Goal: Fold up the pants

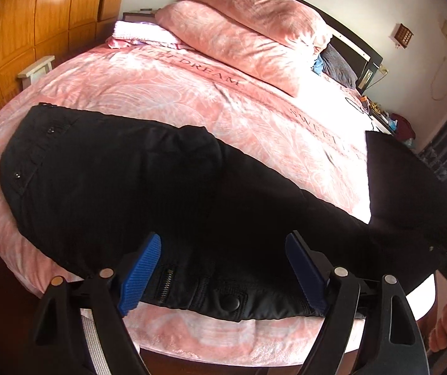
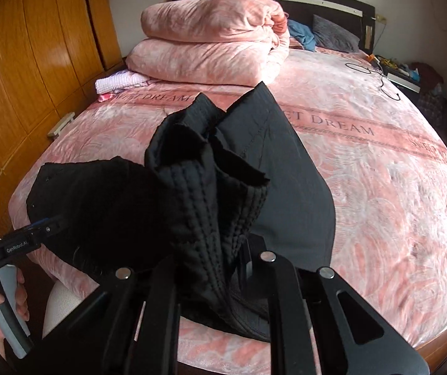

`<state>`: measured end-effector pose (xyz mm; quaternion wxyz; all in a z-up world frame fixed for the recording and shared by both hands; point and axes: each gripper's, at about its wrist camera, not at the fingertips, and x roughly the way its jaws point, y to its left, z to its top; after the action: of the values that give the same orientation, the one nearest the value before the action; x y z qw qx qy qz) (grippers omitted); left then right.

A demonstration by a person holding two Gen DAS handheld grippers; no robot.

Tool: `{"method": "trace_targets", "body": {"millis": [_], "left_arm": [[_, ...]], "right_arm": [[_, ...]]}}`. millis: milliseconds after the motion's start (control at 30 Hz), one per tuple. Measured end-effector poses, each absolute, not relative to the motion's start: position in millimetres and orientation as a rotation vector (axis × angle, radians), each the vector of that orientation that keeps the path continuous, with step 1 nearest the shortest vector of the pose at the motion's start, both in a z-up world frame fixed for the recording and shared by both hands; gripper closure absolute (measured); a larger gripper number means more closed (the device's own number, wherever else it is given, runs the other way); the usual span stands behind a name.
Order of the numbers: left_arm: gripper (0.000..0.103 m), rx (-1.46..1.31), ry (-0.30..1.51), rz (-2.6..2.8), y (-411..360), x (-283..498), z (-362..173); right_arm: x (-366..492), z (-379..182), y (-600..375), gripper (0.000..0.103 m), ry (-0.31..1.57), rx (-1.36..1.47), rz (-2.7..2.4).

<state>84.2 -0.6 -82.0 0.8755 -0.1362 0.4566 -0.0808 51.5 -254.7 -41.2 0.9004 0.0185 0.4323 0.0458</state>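
Black pants (image 1: 114,187) lie across the near part of a pink bed (image 1: 192,93). Their waistband, with a snap button (image 1: 232,302) and a zipper (image 1: 164,282), is at the bed's front edge. My left gripper (image 1: 223,265) hovers over that waistband, open, its blue pads (image 1: 142,268) wide apart and not pressing the cloth. My right gripper (image 2: 223,268) is shut on the bunched, quilted leg end of the pants (image 2: 204,193), which is lifted off the bed and hides its fingertips. In the left wrist view this raised leg end (image 1: 404,187) hangs at the right.
A folded pink quilt (image 2: 210,40) is stacked near the dark headboard (image 2: 317,3), with a folded white cloth (image 2: 120,82) beside it. A wooden wardrobe (image 2: 35,62) runs along the left. A black cable (image 2: 376,75) lies on the far right of the bed, by a cluttered nightstand (image 2: 404,75).
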Motion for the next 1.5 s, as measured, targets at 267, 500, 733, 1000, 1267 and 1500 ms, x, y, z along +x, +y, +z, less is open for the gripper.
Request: {"method": "trace_targets", "body": {"millis": [267, 500, 733, 1000, 1267, 1500], "left_arm": [[0.020, -0.305, 0.966, -0.143, 25, 85, -88], [0.019, -0.326, 0.973, -0.150, 28, 87, -92], [0.018, -0.351, 0.980, -0.146, 33, 86, -96], [0.017, -0.363, 0.980, -0.155, 33, 82, -95], [0.015, -0.348, 0.976, -0.146, 40, 76, -96], [0.014, -0.388, 0.980, -0.132, 54, 78, -100]], "right_arm": [[61, -102, -192, 0.086, 1.036, -0.027, 0.143], [53, -130, -166, 0.053, 1.119, -0.097, 0.210], [29, -99, -179, 0.031, 1.078, 0.090, 0.311], [39, -113, -154, 0.047, 1.098, -0.044, 0.229], [51, -132, -155, 0.095, 1.138, -0.055, 0.190], [38, -68, -150, 0.095, 0.977, -0.004, 0.277]]}}
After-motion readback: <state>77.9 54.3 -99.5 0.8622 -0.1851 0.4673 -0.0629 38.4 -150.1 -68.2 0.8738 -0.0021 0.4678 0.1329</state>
